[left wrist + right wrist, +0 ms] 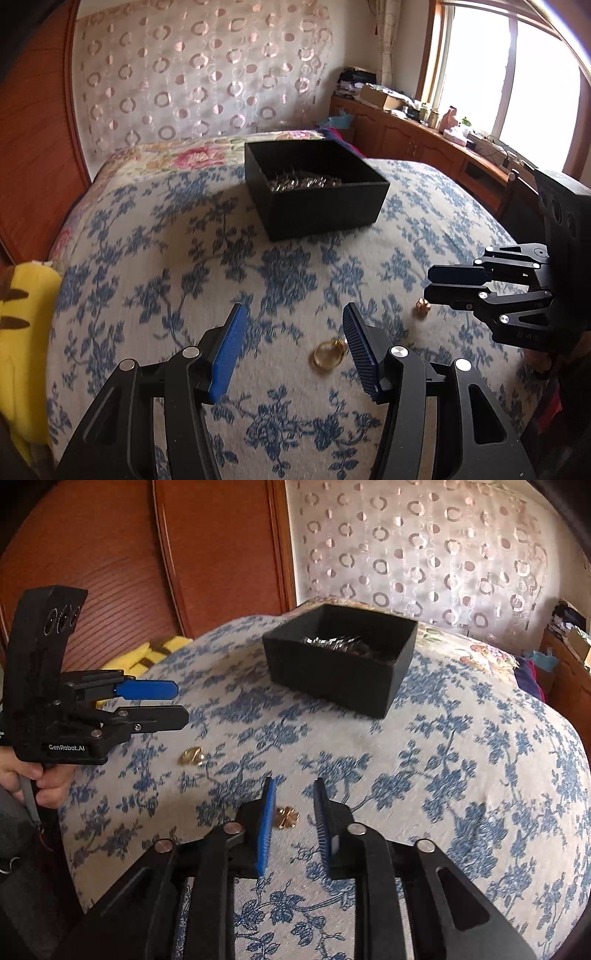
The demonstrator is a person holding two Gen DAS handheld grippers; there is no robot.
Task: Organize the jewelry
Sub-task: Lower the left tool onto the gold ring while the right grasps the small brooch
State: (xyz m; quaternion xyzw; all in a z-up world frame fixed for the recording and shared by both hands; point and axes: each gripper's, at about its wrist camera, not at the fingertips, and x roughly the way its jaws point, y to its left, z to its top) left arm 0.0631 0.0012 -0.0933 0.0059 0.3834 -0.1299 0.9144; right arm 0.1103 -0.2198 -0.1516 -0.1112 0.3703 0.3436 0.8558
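A black open box (325,199) with silvery jewelry inside sits on the blue floral bedspread; it also shows in the right wrist view (340,664). A gold ring (328,355) lies on the spread just inside my left gripper's right finger; it appears in the right wrist view (191,756) too. A small gold piece (285,818) lies between my right gripper's fingers, near the left pad; in the left wrist view it (422,306) lies below that gripper. My left gripper (293,332) is open. My right gripper (293,805) is open, hovering low over the piece.
A yellow striped plush (22,332) lies at the bed's left edge. A wooden headboard (110,554) and patterned curtain (199,74) stand behind the bed. A cluttered wooden cabinet (413,133) runs under the window at right.
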